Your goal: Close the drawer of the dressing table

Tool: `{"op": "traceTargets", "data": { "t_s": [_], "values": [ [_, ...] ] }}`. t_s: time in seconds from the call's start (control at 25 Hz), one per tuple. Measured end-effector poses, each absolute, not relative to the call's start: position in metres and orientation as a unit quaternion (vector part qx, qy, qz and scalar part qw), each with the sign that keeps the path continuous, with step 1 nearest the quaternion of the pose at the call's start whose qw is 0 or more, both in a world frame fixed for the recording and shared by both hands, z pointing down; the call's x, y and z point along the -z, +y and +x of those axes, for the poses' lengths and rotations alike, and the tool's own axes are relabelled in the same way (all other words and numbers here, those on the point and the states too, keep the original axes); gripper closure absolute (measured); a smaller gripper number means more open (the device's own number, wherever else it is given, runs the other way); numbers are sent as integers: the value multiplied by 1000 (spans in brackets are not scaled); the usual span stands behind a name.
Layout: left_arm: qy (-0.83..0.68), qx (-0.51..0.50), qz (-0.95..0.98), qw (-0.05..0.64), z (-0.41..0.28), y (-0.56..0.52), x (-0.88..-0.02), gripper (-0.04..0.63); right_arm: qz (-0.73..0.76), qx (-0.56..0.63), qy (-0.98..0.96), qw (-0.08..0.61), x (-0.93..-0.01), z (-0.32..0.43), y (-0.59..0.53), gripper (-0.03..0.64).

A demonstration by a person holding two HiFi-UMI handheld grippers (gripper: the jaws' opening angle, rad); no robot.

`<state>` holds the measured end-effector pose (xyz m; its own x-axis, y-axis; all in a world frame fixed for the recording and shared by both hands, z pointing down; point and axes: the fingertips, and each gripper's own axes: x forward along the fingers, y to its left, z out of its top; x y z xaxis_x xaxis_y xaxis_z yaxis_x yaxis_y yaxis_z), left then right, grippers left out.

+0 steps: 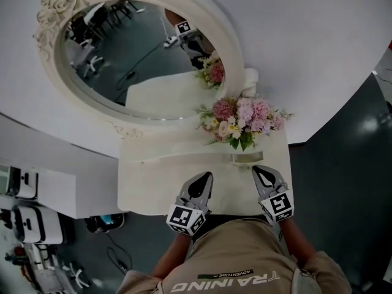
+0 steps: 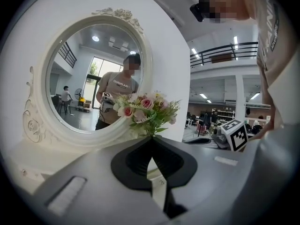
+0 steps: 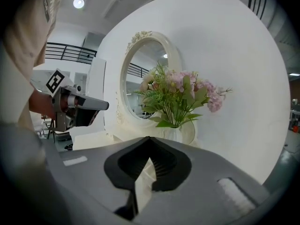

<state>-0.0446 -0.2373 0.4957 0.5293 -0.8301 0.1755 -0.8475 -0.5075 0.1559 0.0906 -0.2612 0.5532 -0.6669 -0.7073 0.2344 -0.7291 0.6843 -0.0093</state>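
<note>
Head view: left gripper [image 1: 206, 177] and right gripper [image 1: 260, 170] hang over the dressing-table bench [image 1: 153, 182], nearer the person than the bouquet [image 1: 242, 118]. The small drawer [image 1: 248, 158] sits just below the bouquet; whether it is flush is unclear.

Left gripper view: jaws together, empty, facing the bouquet.

Right gripper view: jaws together, empty, bouquet ahead.

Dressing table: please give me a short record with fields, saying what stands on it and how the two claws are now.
table: white, against a white wall
mirror: oval, carved frame, at table's back
flowers: pink and white, right rear of table, beside mirror
left claw: shut, empty, over table's front part
right claw: shut, empty, over table's front part
drawer: cannot tell whether open
</note>
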Motion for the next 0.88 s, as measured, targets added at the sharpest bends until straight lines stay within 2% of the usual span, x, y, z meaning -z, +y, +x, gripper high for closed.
{"op": "traceTargets", "data": {
  "t_s": [0.44,0.88],
  "values": [
    [-450,-37,887,101,-69,-252,-501,580,469,-140,-865,110,-579,96,-260,615],
    [-438,-33,890,117,-80,-252,-511,580,466,-184,-843,197,-660,91,-261,614]
  ]
}}
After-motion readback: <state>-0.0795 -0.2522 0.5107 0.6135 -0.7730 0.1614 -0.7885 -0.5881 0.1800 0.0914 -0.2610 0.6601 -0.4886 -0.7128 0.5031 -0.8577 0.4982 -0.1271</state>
